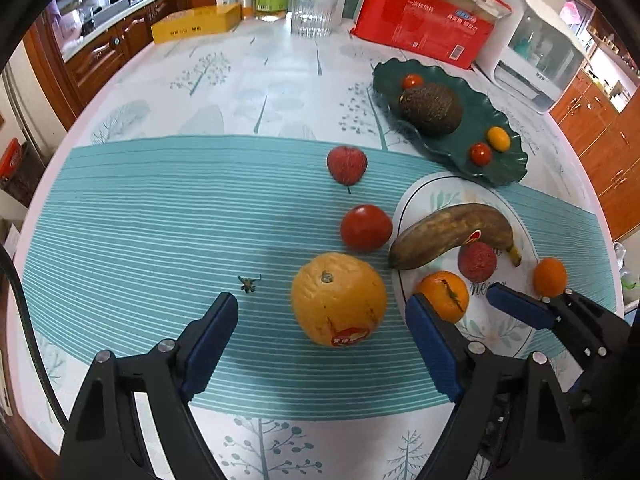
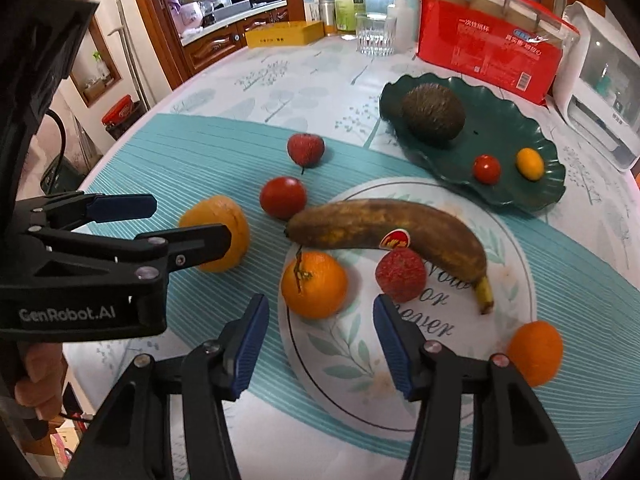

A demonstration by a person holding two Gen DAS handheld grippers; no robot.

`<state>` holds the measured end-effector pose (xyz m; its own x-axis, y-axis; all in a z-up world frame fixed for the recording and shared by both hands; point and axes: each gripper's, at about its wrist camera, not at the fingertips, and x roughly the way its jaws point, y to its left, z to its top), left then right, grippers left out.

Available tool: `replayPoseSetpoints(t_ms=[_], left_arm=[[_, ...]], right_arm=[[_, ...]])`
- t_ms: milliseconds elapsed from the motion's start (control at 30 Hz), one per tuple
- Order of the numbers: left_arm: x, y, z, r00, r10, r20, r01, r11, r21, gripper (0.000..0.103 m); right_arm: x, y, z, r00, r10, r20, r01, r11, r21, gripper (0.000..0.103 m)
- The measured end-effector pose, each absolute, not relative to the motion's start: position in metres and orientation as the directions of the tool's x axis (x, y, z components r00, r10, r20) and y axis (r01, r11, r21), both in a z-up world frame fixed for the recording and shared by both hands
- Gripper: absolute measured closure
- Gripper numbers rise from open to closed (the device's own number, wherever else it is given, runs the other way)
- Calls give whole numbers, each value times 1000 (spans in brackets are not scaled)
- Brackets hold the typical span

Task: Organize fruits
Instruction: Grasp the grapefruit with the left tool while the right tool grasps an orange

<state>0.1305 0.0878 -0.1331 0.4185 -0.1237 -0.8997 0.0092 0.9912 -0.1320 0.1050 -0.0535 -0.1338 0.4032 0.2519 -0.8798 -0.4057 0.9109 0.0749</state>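
On the teal mat a large orange (image 1: 338, 298) with a sticker lies between the wide-apart fingers of my left gripper (image 1: 322, 308), which is open and not touching it. My right gripper (image 2: 320, 308) is open just short of a tangerine (image 2: 314, 284) on the white plate (image 2: 352, 360). That plate also holds a brown banana (image 2: 384, 226) and a red lychee (image 2: 400, 275). A tomato (image 1: 366, 227) and another red fruit (image 1: 346, 164) sit on the mat. The right wrist view shows the left gripper (image 2: 191, 220) straddling the orange (image 2: 216, 212).
A green leaf-shaped plate (image 2: 500, 128) behind holds a brown rough fruit, cherry tomatoes and a kumquat. A small orange (image 2: 536, 352) lies right of the white plate. A red package (image 1: 424, 28), a glass, a bottle, a yellow box and a white appliance stand at the table's far edge.
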Motion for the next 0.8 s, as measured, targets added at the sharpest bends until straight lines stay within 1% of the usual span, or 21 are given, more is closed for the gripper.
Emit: replayPoseSetpoints(t_ms=[133,200,333,400,467,800], left_arm=[[134,88,-143,400,-139,-906,9,989,-148,25],[136,87,-148,391,-144,-909,11,988,-152,31],[139,88,-154,380,-154,-912,12,987,-161,37],[140,87,-156,374,-162,-913,15,986,-169,44],[141,86,-157,369,-175,-913,23,984,-179,50],[139,80,-156,379,-136,-915,31,990,-134,52]], right_arm=[[110,-47,-145,409,228,-884,-408,912,47,54],[113,-45,-149,408,228,-884,-411,911,45,54],[117,-41,-155,407,224,-885,-413,910,40,58],[118,-40,-155,416,224,-881,-419,908,33,61],[119,-38,-155,422,221,-879,-421,907,26,62],[121,-43,-155,416,240,-877,-409,911,55,63]])
